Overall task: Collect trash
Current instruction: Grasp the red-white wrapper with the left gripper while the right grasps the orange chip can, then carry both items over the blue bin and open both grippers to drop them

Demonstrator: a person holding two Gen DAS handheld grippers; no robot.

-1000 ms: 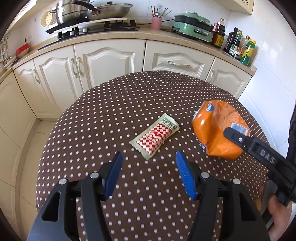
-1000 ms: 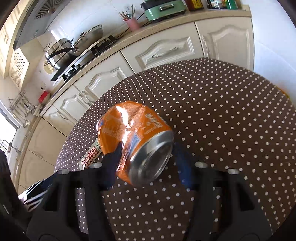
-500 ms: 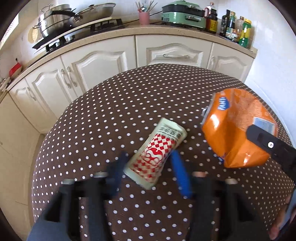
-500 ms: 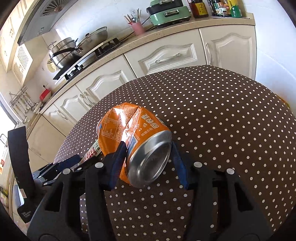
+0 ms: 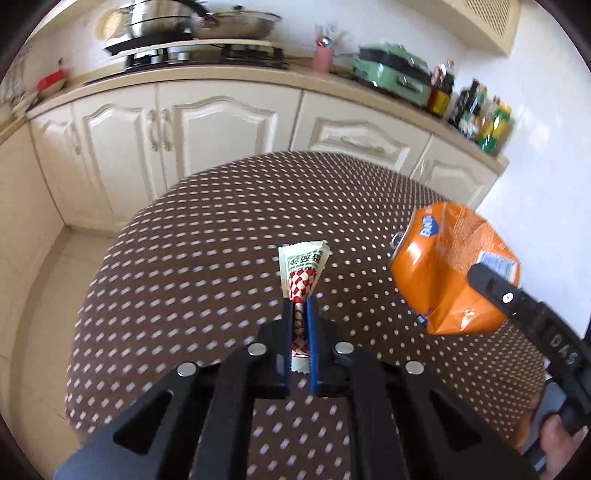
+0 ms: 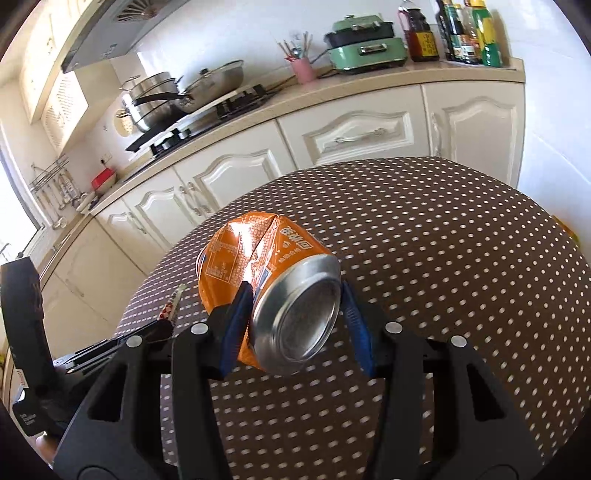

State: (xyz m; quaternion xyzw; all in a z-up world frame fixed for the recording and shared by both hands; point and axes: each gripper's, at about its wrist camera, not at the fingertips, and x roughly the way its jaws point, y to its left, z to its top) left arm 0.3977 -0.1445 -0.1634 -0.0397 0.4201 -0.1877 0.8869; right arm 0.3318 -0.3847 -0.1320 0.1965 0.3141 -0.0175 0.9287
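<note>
My left gripper (image 5: 299,306) is shut on a red-and-white checked snack wrapper (image 5: 303,271), squeezed flat and held above the brown polka-dot round table (image 5: 207,266). My right gripper (image 6: 295,295) is shut on a crushed orange soda can (image 6: 269,280), its silver base facing the camera, also lifted over the table. In the left wrist view the can (image 5: 450,273) hangs to the right with a right finger (image 5: 517,299) across it. In the right wrist view the wrapper (image 6: 171,308) shows at the left, edge-on.
White kitchen cabinets (image 5: 207,133) run behind the table. The counter holds a stove with pans (image 5: 192,33), a pink utensil cup (image 5: 322,59), a green cooker (image 5: 395,70) and bottles (image 5: 487,122). The table's edge drops to a tiled floor (image 5: 44,280) at left.
My left gripper closed on the wrapper, which was lying flat on the table, and lifted it upright. The right gripper kept hold of the can and rose slightly.
</note>
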